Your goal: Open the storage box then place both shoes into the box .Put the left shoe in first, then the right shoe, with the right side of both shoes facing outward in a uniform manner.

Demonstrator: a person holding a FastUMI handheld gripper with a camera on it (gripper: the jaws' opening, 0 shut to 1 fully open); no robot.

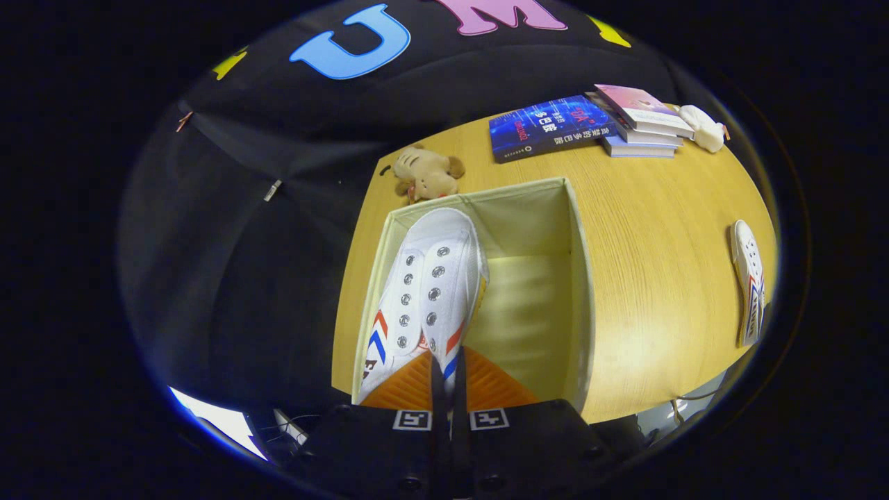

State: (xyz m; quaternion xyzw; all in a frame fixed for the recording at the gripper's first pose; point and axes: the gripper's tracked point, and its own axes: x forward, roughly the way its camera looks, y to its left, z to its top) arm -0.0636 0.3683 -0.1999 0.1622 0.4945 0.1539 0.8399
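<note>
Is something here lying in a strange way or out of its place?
Nothing looks damaged or spilled. The gripper holds one white shoe by its heel over the open storage box, toe pointing ahead. The second shoe lies on its side near the table edge, apart from the box, which fits an unfinished task.

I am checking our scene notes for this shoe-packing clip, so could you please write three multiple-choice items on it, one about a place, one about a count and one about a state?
1. Where is the second shoe?
A. On the wooden table, outside the storage box
B. On the books
C. Inside the box

2. How many shoes are over the box?
A. None
B. One
C. Two

3. What is the hand-held gripper doing?
A. Open above the books
B. Shut on the plush toy
C. Shut on the white shoe

Answers: 1 A, it lies on bare wood; 2 B, one shoe sits over the opening; 3 C, both fingers pinch its heel end.
</note>
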